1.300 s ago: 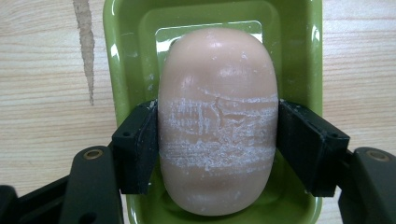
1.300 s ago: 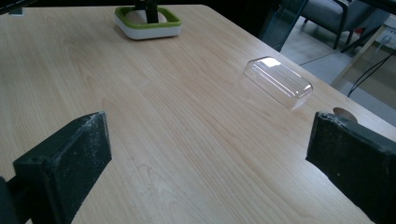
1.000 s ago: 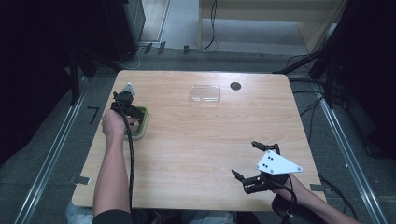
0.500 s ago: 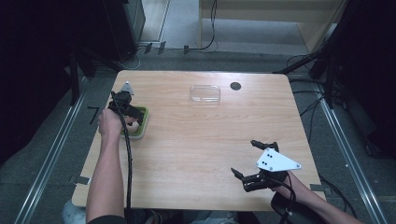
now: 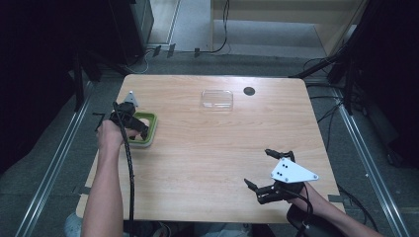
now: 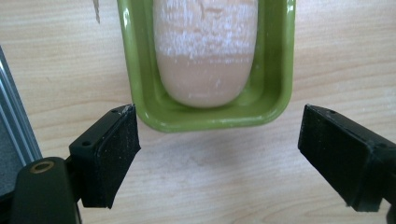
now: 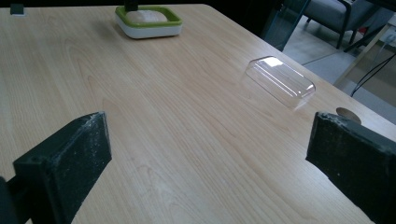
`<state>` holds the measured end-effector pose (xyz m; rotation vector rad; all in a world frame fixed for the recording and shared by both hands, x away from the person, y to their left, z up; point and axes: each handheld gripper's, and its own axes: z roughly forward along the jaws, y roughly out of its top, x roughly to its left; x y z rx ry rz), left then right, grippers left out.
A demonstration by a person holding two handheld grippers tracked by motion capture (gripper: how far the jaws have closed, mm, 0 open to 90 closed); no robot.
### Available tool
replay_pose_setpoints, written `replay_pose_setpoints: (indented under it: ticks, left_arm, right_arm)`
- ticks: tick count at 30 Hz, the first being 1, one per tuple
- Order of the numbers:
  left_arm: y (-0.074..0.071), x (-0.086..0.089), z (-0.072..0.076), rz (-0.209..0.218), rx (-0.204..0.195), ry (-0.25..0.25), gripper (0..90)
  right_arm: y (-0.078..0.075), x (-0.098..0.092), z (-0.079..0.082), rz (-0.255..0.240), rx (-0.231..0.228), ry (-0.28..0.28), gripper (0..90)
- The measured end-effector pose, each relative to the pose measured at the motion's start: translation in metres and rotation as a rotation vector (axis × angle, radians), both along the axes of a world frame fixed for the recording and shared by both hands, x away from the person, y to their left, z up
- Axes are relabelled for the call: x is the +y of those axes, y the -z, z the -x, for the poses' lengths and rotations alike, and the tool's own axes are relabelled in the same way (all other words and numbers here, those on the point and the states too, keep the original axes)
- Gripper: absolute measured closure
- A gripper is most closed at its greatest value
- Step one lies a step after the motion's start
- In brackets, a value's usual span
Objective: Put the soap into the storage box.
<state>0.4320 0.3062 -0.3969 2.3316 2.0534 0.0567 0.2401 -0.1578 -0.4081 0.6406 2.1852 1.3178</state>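
A light wooden tabletop (image 5: 207, 148) with rounded corners carries everything. The left gripper (image 5: 129, 120) hangs over the tabletop's left edge, above a green-rimmed dish (image 5: 149, 129); in the left gripper view its jaws stand wide apart, holding nothing, with the near end of the dish (image 6: 205, 119) between and just beyond them. The right gripper (image 5: 269, 170) sits near the front right corner, its jaws also spread wide and empty, pointing across bare wood toward the far side. A clear plastic lid (image 5: 217, 99) lies near the back edge, well apart from the dish; in the right gripper view it (image 7: 280, 81) rests flat, open side down. Inside the dish lies a pale, rounded loaf-like lump (image 6: 205, 51), dusted white on top. A small dark round disc (image 5: 249, 91) sits just beside the lid
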Motion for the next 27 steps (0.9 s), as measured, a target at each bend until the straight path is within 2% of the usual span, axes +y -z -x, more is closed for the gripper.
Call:
replay_pose_setpoints:
  ticks: [4,8,11,14,19,27]
  left_arm:
    - [0.001,-0.001,0.005,0.0,0.004,-0.004,13.0]
    - [0.004,-0.005,0.01,0.001,0.027,0.013,13.0]
    - [0.005,-0.009,0.015,0.002,0.024,0.014,13.0]
    - [0.006,-0.013,0.021,0.004,0.039,0.028,13.0]
    - [0.004,-0.019,0.032,-0.003,0.037,0.054,12.9]
    - [0.012,-0.025,0.048,-0.007,0.063,0.084,12.7]
  right_arm:
    - [0.0,-0.002,0.002,-0.004,-0.003,0.006,0.0]
    - [-0.001,-0.002,0.003,-0.003,-0.007,0.01,0.0]
    - [-0.002,-0.002,0.005,-0.005,-0.005,0.012,0.0]
    - [-0.003,-0.001,0.007,-0.005,-0.014,0.01,0.0]
    - [-0.003,0.001,0.007,0.003,-0.014,0.007,0.0]
    - [-0.003,-0.001,0.008,0.0,-0.014,0.014,0.0]
